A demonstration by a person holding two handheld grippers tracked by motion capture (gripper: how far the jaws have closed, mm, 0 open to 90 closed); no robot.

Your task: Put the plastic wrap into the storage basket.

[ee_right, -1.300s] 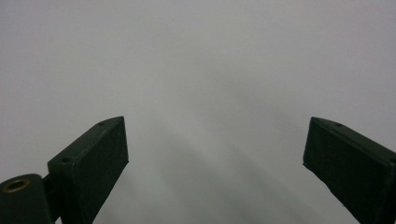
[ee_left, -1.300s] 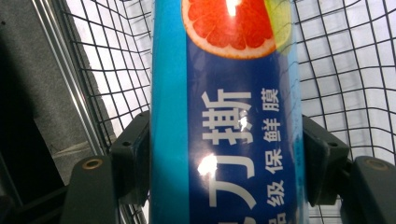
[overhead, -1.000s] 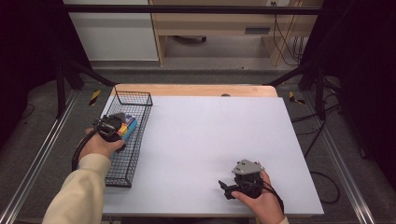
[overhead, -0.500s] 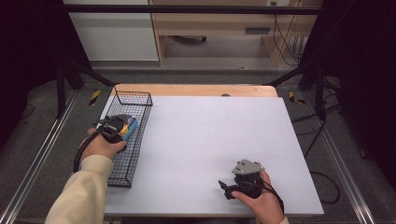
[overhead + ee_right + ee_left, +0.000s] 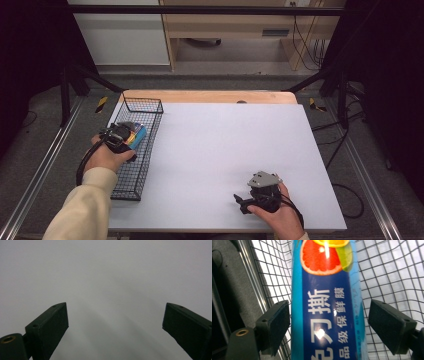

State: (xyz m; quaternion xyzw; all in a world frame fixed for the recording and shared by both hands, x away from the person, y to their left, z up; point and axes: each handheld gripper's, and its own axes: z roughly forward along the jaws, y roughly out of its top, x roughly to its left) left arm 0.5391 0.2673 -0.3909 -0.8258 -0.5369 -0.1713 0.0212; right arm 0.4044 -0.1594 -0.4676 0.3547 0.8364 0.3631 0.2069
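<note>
Left gripper view shows my left tongs [image 5: 328,322] just opened, jaws apart either side of the blue box [image 5: 325,305], which lies inside the wire basket [image 5: 150,107]; my right tongs [image 5: 115,327], well apart from the basket, gape over the bare worktop [image 5: 225,135].

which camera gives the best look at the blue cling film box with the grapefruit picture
The left gripper view: the blue cling film box lies close up on the black wire basket, print readable. In the high view it's a small blue sliver beside the left gripper.

White tabletop [image 5: 225,150] on wooden board, grey carpet floor [image 5: 45,150], wooden cabinet [image 5: 235,25], dark surroundings
</note>
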